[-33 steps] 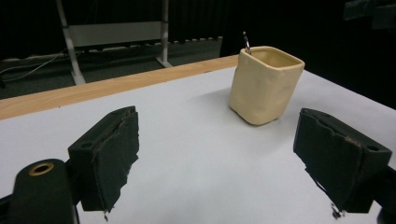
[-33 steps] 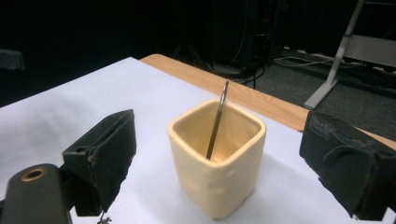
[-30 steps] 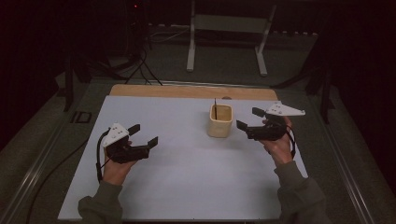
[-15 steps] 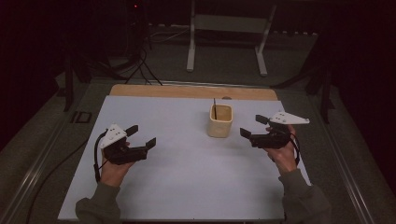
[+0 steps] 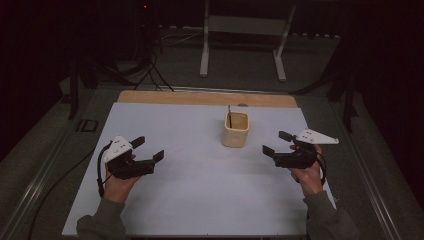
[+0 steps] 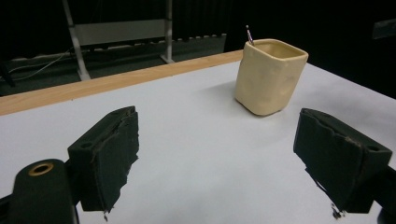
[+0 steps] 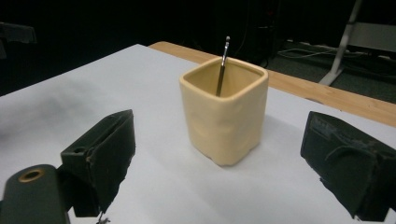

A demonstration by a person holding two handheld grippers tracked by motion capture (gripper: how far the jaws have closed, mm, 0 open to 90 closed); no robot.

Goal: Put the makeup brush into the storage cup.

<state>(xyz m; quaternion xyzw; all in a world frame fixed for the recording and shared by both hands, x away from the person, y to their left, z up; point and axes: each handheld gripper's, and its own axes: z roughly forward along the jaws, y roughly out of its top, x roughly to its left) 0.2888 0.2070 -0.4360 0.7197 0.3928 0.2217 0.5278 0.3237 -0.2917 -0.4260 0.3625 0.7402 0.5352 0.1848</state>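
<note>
With the cup (image 5: pixel 235 129) standing toward the worktop's (image 5: pixel 200 200) far edge, both the left hand-held gripper (image 5: pixel 149 149) and right hand-held gripper (image 5: pixel 275 142) sit either side of it, jaws apart and empty; the approach step, needing the right to close in squarely.

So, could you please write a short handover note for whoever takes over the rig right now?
Left gripper: open, empty, held low over the white table on the left side.
Right gripper: open, empty, to the right of the cup, jaws pointing toward it without touching.
Cup: cream, squarish, upright near the table's far middle. A thin dark stick stands inside, leaning on the far wall, its tip above the rim.
Done: nothing on the table shows what has been done so far; the stick is in the cup.
Left: probably closing in on the cup or stick; nothing is gripped yet.
</note>
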